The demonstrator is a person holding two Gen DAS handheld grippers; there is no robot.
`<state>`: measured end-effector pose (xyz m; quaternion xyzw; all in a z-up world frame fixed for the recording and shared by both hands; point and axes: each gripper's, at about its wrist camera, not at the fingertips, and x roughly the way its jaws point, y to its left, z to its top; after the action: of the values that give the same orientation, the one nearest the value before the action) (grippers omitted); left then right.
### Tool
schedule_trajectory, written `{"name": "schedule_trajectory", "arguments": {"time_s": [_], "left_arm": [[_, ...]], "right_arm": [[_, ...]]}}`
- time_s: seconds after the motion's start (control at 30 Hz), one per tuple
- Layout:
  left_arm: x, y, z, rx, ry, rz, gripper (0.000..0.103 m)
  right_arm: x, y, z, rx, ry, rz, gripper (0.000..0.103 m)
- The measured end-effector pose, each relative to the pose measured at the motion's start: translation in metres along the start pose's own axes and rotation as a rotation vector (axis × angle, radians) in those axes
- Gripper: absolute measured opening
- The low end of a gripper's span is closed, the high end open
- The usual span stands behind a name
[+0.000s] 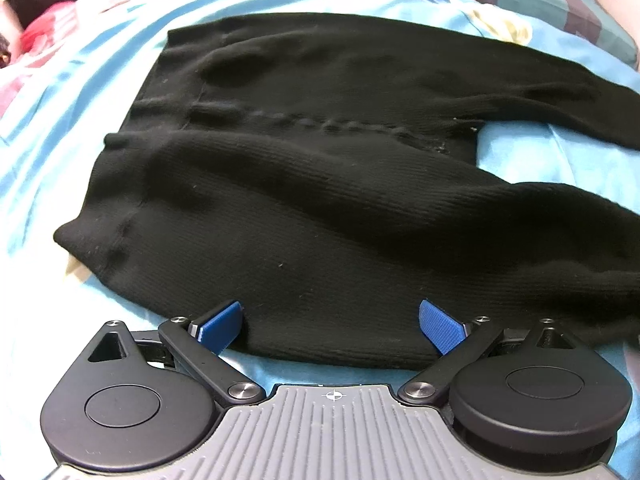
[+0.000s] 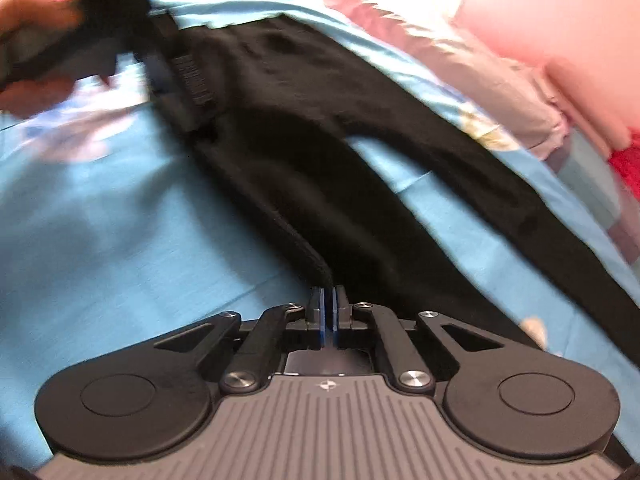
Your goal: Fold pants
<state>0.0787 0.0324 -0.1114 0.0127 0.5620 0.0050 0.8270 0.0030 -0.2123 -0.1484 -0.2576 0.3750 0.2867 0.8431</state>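
Your black knit pants (image 1: 320, 184) lie spread on the light blue bedsheet (image 1: 80, 92), waistband toward the left of the left wrist view and the two legs splitting off to the right. Your left gripper (image 1: 331, 326) hangs over the near edge of the pants with its blue pads (image 1: 440, 326) set wide apart; the fabric sits between them, but neither pad presses on it. Your right gripper (image 2: 329, 300) has its fingers closed to a narrow slit, pinching a raised edge of the pants (image 2: 304, 168) (the right wrist view is motion-blurred, so which part of the garment this is cannot be told). In that view your other hand (image 2: 32, 12) shows at the upper left. Pink bedding (image 2: 560, 40) lies beyond the sheet.
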Motion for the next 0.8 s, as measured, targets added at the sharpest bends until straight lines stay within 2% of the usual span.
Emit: {"name": "schedule_trajectory", "arguments": {"time_s": [0.03, 0.13, 0.23, 0.27, 0.3, 0.37, 0.53, 0.57, 0.6, 0.67, 0.73, 0.77, 0.8], "left_arm": [[0.0, 0.002, -0.002, 0.003, -0.002, 0.005, 0.103], [-0.003, 0.008, -0.006, 0.007, -0.013, 0.003, 0.103], [-0.006, 0.012, -0.006, -0.008, -0.02, 0.0, 0.103], [-0.008, 0.015, -0.006, -0.019, -0.026, 0.004, 0.103], [-0.012, 0.019, -0.006, -0.033, -0.033, 0.006, 0.103], [-0.02, 0.03, -0.008, -0.065, -0.05, 0.008, 0.103], [-0.044, 0.066, -0.016, -0.144, -0.097, 0.069, 0.103], [-0.048, 0.075, -0.018, -0.166, -0.102, 0.077, 0.103], [-0.051, 0.084, -0.021, -0.189, -0.106, 0.085, 0.103], [-0.059, 0.101, -0.027, -0.232, -0.108, 0.097, 0.103], [-0.067, 0.117, -0.033, -0.267, -0.117, 0.104, 0.103], [-0.07, 0.125, -0.036, -0.282, -0.122, 0.108, 0.103], [-0.073, 0.132, -0.038, -0.293, -0.127, 0.112, 0.103]], "right_arm": [[-0.006, 0.004, -0.009, 0.006, 0.027, 0.035, 0.005], [-0.018, 0.011, -0.019, -0.016, 0.043, 0.019, 0.002], [-0.027, 0.016, -0.001, 0.009, -0.046, 0.038, 0.006], [-0.025, 0.022, 0.008, -0.005, -0.083, 0.057, 0.016], [-0.019, 0.028, 0.017, -0.022, -0.099, 0.068, 0.032], [0.0, 0.042, 0.034, -0.058, -0.125, 0.087, 0.041], [0.061, 0.077, 0.077, -0.146, -0.151, 0.128, 0.039], [0.074, 0.079, 0.085, -0.135, -0.161, 0.127, 0.03], [0.082, 0.079, 0.091, -0.113, -0.164, 0.126, 0.007], [0.084, 0.082, 0.101, -0.077, -0.131, 0.159, 0.007], [0.065, 0.092, 0.096, -0.161, -0.132, 0.268, 0.007], [0.06, 0.097, 0.09, -0.229, -0.117, 0.28, 0.008], [0.059, 0.101, 0.088, -0.292, -0.114, 0.264, 0.014]]}}
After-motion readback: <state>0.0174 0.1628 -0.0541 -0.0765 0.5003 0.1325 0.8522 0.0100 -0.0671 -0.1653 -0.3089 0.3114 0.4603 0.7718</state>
